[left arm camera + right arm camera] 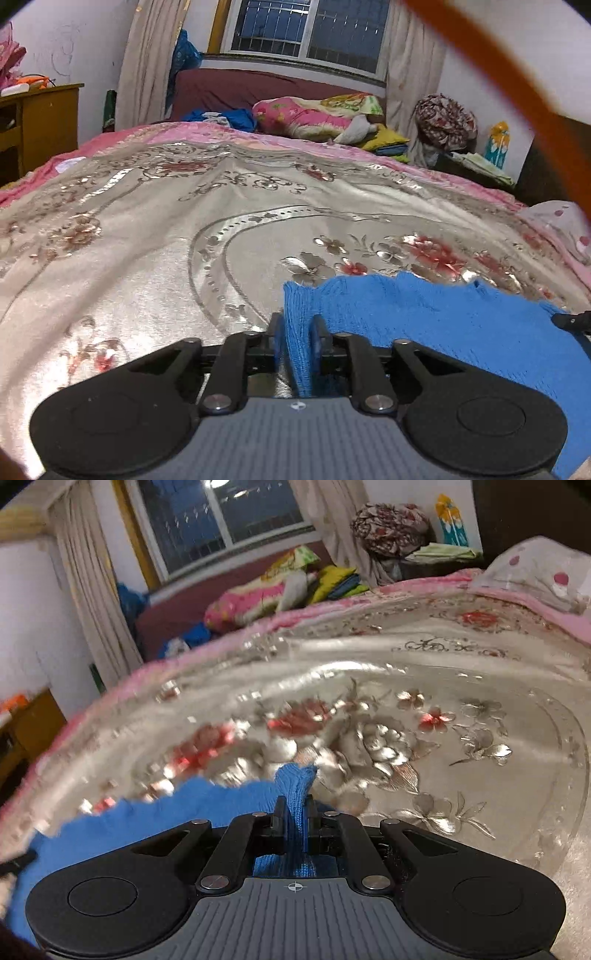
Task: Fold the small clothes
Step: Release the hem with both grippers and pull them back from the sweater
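— What do the fingers hold?
— The right gripper (294, 821) pinches a bunched edge of the blue knit garment (155, 823). In the left gripper (298, 338) the knit sits between loosened jaws; contact looks doubtful.
— Room?
— The garment stretches side to side between them; open floral bedspread (147, 229) lies ahead.

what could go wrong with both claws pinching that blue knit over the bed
1. The left claw looks slack on the blue knit: a gap shows beside the fabric, so that corner may slip out before it is laid flat.
2. The right claw pinches only a bunched tip, so the fold may come out crooked.
3. The bedspread is shiny, so the knit may slide when pulled.
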`<state>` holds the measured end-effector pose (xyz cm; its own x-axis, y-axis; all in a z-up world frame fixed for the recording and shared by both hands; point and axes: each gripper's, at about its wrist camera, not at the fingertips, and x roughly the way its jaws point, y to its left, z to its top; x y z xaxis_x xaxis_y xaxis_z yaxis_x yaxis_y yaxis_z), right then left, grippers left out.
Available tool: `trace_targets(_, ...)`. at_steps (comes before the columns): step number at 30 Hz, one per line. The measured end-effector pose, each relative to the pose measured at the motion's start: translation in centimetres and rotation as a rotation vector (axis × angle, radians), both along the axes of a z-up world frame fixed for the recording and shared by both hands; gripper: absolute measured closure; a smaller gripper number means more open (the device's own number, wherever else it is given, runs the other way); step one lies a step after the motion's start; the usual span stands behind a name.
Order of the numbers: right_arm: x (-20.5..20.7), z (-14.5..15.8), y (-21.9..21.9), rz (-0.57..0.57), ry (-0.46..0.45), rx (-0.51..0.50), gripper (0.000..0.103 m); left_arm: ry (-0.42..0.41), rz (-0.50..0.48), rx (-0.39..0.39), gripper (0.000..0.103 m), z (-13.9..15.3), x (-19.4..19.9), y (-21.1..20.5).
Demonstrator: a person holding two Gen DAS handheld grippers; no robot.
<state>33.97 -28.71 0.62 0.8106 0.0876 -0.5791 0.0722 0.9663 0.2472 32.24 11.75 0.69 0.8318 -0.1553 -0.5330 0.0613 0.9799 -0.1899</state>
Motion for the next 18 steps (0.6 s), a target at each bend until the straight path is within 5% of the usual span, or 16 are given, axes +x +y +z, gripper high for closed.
trace_targets(3,0.0,0.0,0.1,0.002,0.013,-0.024,0.092,0.008,0.019,-0.022,0.066,0.5,-0.4,0.7)
trace_targets(10,-1.5,2.4,-0.4,-0.008,-0.023,-0.046,0.083,-0.008,0.073,-0.06,0.064,2.6,-2.7,2.0)
trace_targets(18,-5.9,4.7,1.5,0.089,-0.068,-0.04,0.08,-0.019,-0.023,-0.032,0.063,3.0,-7.7,-0.8)
